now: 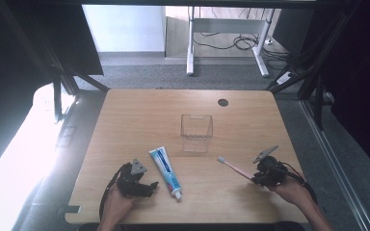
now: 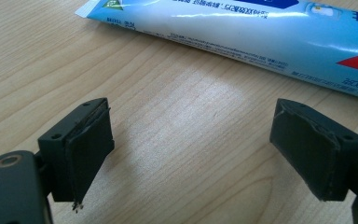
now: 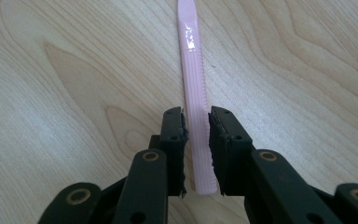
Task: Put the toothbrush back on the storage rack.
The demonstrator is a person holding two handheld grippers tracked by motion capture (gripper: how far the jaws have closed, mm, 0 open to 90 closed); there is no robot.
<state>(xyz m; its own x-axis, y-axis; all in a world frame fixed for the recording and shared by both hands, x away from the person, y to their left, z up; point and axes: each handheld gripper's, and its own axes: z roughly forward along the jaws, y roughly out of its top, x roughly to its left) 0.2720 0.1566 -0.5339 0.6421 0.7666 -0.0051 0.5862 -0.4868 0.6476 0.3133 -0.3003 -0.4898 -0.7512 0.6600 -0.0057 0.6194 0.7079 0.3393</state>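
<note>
Pale wood grain runs across the table (image 1: 125,120), which stands on grey carpet with a white desk frame and loose cables beyond it. Near the middle stands a clear plastic cup (image 1: 196,133), upright and empty as far as I can tell. A blue-and-white toothpaste tube (image 1: 165,172) lies flat in front of it, cap toward the person. The left gripper (image 1: 147,186) rests just beside that tube with its jaws spread wide and nothing between them — bare wood shows in the gap. To the right, the pink toothbrush (image 3: 196,93) lies with its head pointing toward the cup. The right gripper (image 3: 196,140) straddles the handle's tail end; the pads sit close on either side, yet a thin gap shows, so the grip looks loosened rather than clenched. I judge the toothbrush light, stiff and rather slick — glossy plastic that could twist or slide between the pads. Its ribbed stretch of handle, a little further in from the tail, looks the surest place to pinch.
</note>
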